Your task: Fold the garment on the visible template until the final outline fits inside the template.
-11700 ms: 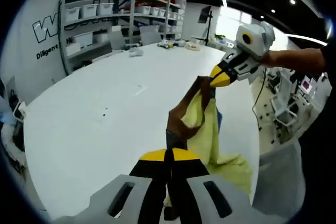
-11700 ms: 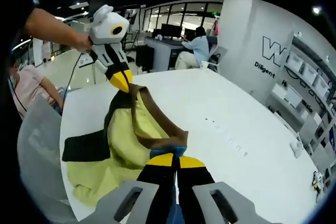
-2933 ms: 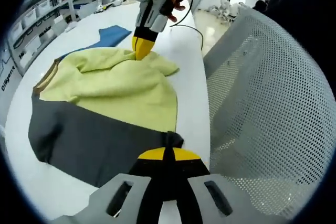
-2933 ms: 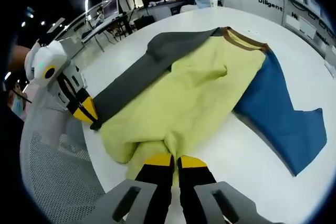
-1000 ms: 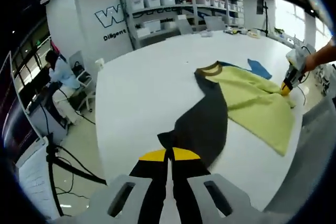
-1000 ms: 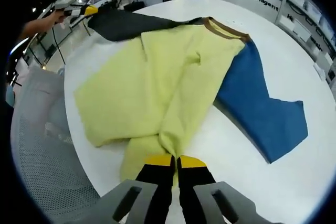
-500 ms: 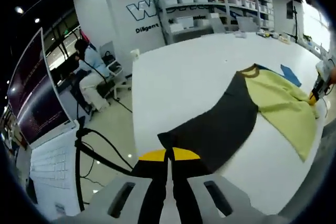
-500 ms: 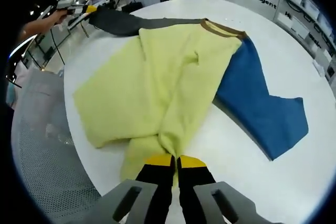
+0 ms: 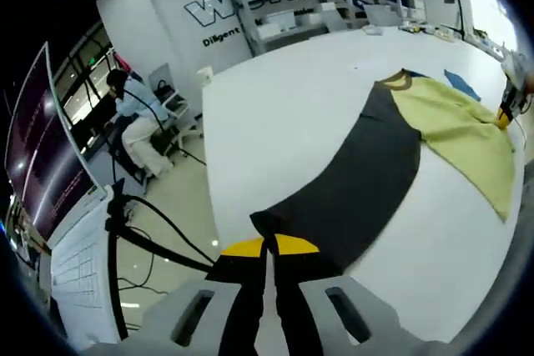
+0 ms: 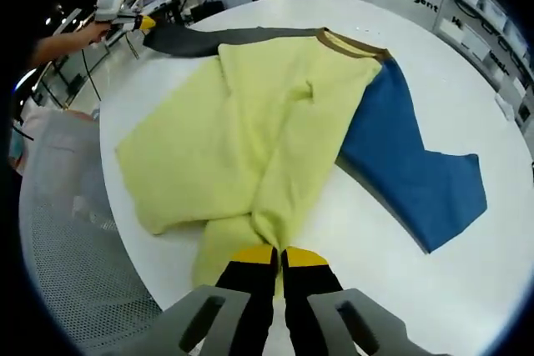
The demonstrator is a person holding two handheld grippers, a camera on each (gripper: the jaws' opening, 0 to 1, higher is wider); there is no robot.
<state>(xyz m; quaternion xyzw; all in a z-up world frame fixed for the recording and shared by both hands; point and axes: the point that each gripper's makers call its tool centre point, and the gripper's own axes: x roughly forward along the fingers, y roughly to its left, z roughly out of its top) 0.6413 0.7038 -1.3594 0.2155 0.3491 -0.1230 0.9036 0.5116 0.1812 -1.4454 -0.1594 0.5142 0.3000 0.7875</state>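
Between the pressed-together jaws of the left tool (image 9: 268, 243) sits the cuff of the garment's dark grey sleeve (image 9: 355, 189), stretched out past the tabletop (image 9: 284, 114) edge. Its right counterpart (image 10: 279, 252) pinches the yellow hem. Beyond them the garment (image 10: 267, 122) lies spread flat on the white tabletop (blue sleeve (image 10: 413, 168) outstretched, brown collar far side).

Left tool (image 9: 269, 243) has drawn the dark sleeve (image 9: 350, 193) out, seemingly straighter.
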